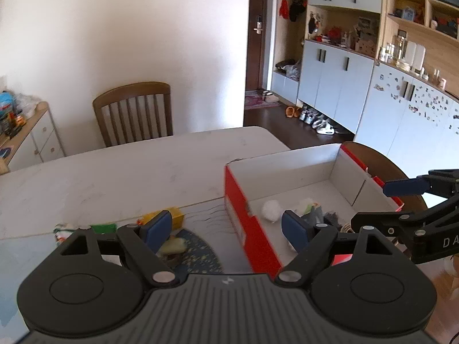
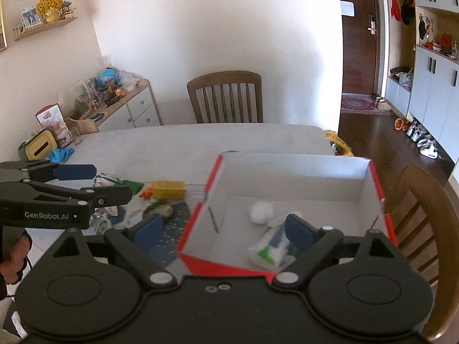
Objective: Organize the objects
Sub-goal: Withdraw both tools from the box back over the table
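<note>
A red cardboard box (image 1: 252, 229) with a white inside stands on the table; it also shows in the right wrist view (image 2: 289, 180). Inside lie a white ball (image 1: 271, 210) (image 2: 261, 212), a white and green packet (image 2: 271, 250) and dark small items (image 1: 330, 218). Left of the box lie a yellow block (image 1: 172, 215) (image 2: 167, 189), a green piece (image 1: 103, 228) and a pale toy (image 1: 173, 246) on a dark blue mat (image 1: 198, 255). My left gripper (image 1: 226, 230) is open above the box's left wall. My right gripper (image 2: 223, 230) is open over the box's near corner.
The marble table (image 1: 129, 172) runs back to a wooden chair (image 1: 134, 111). A second chair (image 2: 424, 229) stands right of the box. A sideboard with clutter (image 2: 114, 100) is at the left, with a yellow tissue box (image 2: 40, 144) and blue cloth (image 2: 61, 153).
</note>
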Tool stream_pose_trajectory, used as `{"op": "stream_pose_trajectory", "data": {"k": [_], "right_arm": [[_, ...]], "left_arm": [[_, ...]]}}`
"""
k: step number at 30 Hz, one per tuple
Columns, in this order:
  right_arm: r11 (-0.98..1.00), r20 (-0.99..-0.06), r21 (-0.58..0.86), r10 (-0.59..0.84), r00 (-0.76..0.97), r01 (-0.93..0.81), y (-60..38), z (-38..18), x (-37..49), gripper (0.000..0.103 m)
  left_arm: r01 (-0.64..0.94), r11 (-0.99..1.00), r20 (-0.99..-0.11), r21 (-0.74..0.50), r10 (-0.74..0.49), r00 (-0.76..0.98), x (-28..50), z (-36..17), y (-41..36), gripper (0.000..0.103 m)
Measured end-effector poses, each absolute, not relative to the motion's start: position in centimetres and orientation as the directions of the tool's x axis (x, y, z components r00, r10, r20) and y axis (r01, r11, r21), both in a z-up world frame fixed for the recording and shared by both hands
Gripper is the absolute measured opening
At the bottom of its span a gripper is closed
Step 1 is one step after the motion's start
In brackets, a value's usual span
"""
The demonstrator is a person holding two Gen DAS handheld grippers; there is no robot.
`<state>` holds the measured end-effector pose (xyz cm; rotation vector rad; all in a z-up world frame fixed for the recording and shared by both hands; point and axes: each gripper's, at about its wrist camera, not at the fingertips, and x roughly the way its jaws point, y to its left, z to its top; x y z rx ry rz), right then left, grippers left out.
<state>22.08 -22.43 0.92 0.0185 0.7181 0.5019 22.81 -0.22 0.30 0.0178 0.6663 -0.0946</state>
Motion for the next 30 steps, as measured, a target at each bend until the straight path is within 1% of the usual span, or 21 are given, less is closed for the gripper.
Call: {"op": "stream_pose_trajectory", "data": {"k": [2, 4, 5, 7, 15, 18, 23, 26, 30], "right_arm": [[0.881, -0.623, 0.192, 0.450, 0.639, -0.433, -21.5, 0.8, 21.7, 0.093], [0.880, -0.623, 0.197, 0.452, 0.638, -0.431, -20.5, 0.7, 21.4, 0.093], [0.879, -0.622, 0.204, 0.456, 0.636, -0.431, -20.1, 0.6, 21.3, 0.093], [0.878, -0.622, 0.211, 0.460, 0.633, -0.430, -19.2, 0.5, 21.0, 0.093], [0.872, -0.634, 0.214, 0.467, 0.616, -0.441, -15.5, -0.1, 20.2, 0.093], [0.872, -0.640, 0.211, 0.466, 0.611, -0.443, -14.0, -0.3, 20.1, 0.093], [0.872, -0.655, 0.208, 0.460, 0.600, -0.443, -11.9, -1.1, 20.2, 0.093], [0.873, -0.666, 0.206, 0.456, 0.590, -0.442, -10.8, -1.6, 20.3, 0.093], [0.872, -0.680, 0.200, 0.452, 0.577, -0.447, -9.4, -2.4, 20.5, 0.093]], "left_arm": [[0.084, 0.996, -0.616, -0.019, -0.078, 0.784, 22.2, 0.2, 0.8, 0.086], [0.076, 0.997, -0.615, -0.025, -0.075, 0.785, 21.7, 0.2, 1.9, 0.092], [0.077, 0.997, -0.610, -0.031, -0.079, 0.788, 21.4, 0.1, 2.4, 0.093], [0.075, 0.996, -0.602, -0.039, -0.083, 0.794, 20.9, 0.1, 3.4, 0.101], [0.050, 0.998, -0.604, -0.034, -0.060, 0.795, 19.5, -1.2, 7.4, 0.103], [0.031, 0.999, -0.602, -0.016, -0.034, 0.798, 18.9, -2.0, 8.9, 0.103], [0.028, 0.999, -0.607, -0.029, -0.040, 0.794, 17.8, -3.6, 11.7, 0.103], [0.016, 1.000, -0.607, -0.015, -0.022, 0.794, 17.1, -4.7, 13.1, 0.103], [0.009, 0.998, -0.630, -0.068, -0.049, 0.775, 16.6, -6.4, 15.2, 0.103]]}}
